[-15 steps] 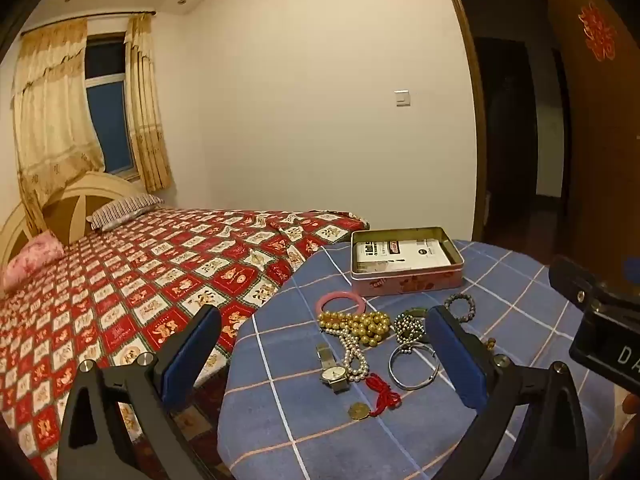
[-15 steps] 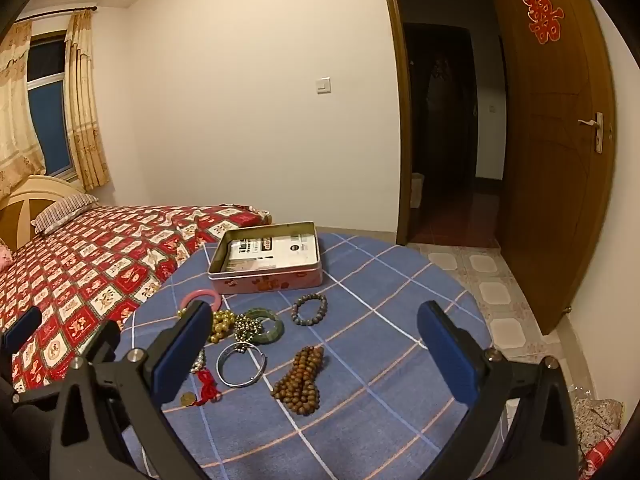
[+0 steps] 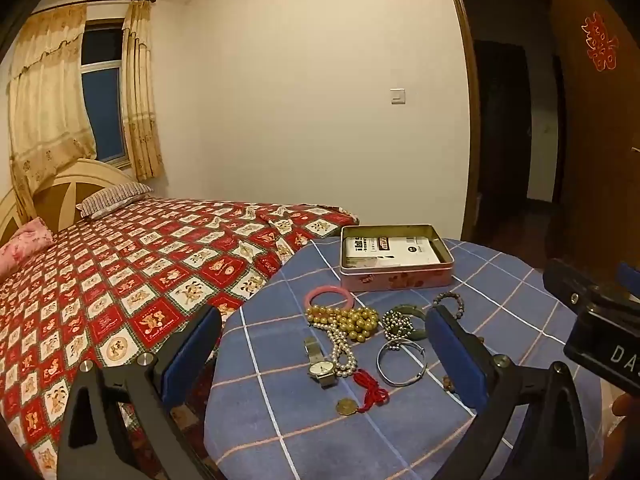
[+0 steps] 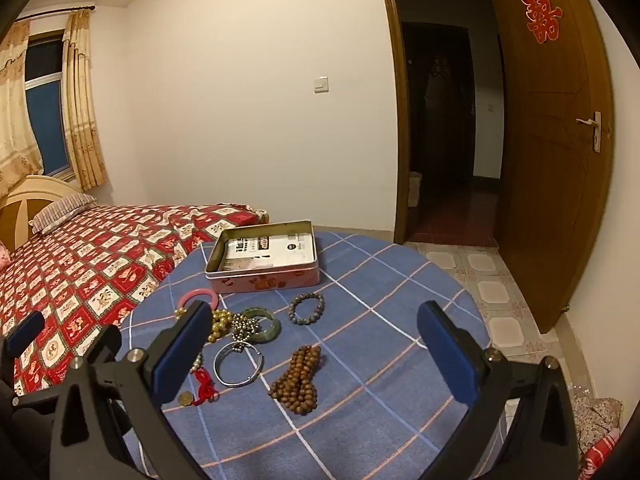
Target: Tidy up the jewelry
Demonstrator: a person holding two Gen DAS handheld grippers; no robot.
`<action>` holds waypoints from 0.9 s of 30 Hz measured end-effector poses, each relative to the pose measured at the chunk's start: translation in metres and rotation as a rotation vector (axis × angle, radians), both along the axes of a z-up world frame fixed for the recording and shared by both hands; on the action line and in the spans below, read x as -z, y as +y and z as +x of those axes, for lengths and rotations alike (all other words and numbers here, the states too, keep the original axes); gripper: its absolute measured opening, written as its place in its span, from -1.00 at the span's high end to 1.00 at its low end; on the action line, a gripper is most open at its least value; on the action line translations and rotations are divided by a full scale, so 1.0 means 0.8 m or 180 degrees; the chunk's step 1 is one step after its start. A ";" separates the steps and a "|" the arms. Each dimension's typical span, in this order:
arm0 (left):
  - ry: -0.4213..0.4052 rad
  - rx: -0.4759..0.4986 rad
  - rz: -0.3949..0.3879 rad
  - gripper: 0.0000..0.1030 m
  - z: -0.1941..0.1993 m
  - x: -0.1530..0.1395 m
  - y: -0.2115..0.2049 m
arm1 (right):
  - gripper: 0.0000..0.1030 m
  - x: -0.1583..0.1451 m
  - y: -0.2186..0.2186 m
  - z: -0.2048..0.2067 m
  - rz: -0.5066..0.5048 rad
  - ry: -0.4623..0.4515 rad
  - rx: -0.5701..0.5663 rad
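Left wrist view looks down at a spread of jewelry on a round tabletop (image 3: 400, 432) covered in a blue checked cloth. A pink bangle (image 3: 329, 296) lies nearest the open tin box (image 3: 396, 276), which sits at the far side of the tabletop with a white printed packet inside. Just in front of the bangle a gold bead necklace (image 3: 352, 320) tangles with a string of pearls (image 3: 340, 350), and a wristwatch (image 3: 320, 368) lies touching the pearls on their left. A silver bangle (image 3: 401, 364) rests to the right of the pearls, below a green bangle (image 3: 416, 320) heaped with small metallic beads. A red knotted cord (image 3: 370, 386) with a gold coin pendant (image 3: 346, 407) lies closest to the camera. In the right wrist view a dark bead bracelet (image 4: 307, 308) sits in front of the tin, and a pile of brown wooden beads (image 4: 298, 378) lies apart from the rest.

The left gripper (image 3: 322, 364) hangs above the near edge of the tabletop, its jaws spread wide and holding nothing. The right gripper (image 4: 314, 354) hovers likewise, jaws released and empty, with the wooden beads showing between them.

A bed (image 3: 120, 280) with a red patterned cover stands just beside the tabletop, and a wooden door (image 4: 560, 160) stands open on the right.
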State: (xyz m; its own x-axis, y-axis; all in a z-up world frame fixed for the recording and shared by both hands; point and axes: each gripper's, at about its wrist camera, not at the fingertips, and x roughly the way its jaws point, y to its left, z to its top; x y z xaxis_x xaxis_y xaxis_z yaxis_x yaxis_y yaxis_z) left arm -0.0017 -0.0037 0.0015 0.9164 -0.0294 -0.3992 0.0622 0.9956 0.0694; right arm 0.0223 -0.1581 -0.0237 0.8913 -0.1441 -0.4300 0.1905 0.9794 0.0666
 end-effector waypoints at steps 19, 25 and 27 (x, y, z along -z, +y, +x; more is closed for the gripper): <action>-0.0083 0.0021 0.0026 -0.98 -0.006 -0.004 -0.002 | -1.00 0.001 0.004 0.002 0.0008 0.0011 0.0007; -0.0127 0.0046 0.0059 -0.98 -0.010 -0.006 -0.006 | -1.00 0.002 0.005 0.000 0.0017 0.0009 0.0007; -0.0130 0.0056 0.0051 -0.98 -0.011 -0.007 -0.006 | -1.00 0.001 0.005 0.001 0.0021 0.0013 0.0004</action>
